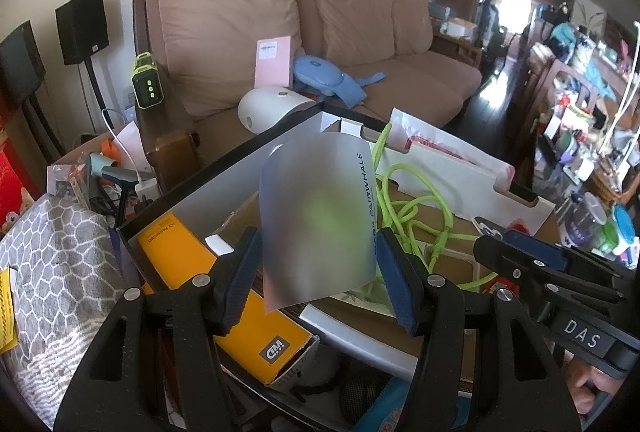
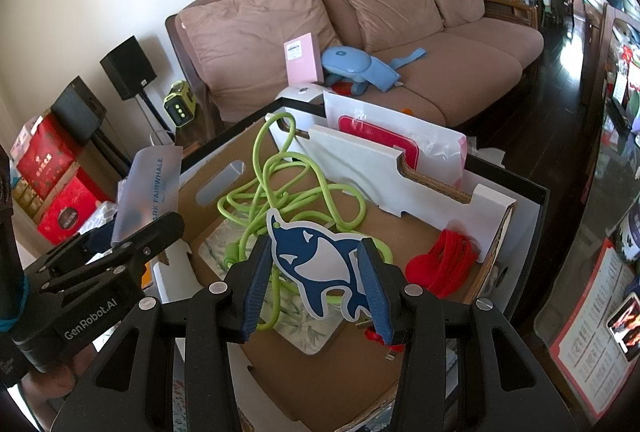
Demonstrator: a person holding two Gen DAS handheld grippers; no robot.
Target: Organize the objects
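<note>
My left gripper (image 1: 318,272) is shut on a frosted translucent sleeve (image 1: 320,212) printed "DARK FAIRWHALE", which bows between the blue pads above the box. In the right wrist view the same sleeve (image 2: 148,188) sticks up from that gripper (image 2: 134,232) at the left. My right gripper (image 2: 316,284) is shut on a blue-and-white whale-shaped card (image 2: 316,256), held flat over the open cardboard box (image 2: 508,178). Beneath it, a tangled lime-green cable (image 2: 280,188) lies on the box floor, with a red cord (image 2: 444,264) at the right.
A white cardboard divider (image 2: 380,168) and a bagged pink pouch (image 2: 384,136) stand along the box's far side. A yellow hard-drive box (image 1: 240,312) lies at the left. Behind is a brown sofa (image 2: 420,32) with a blue item (image 2: 352,66). Clutter fills the right.
</note>
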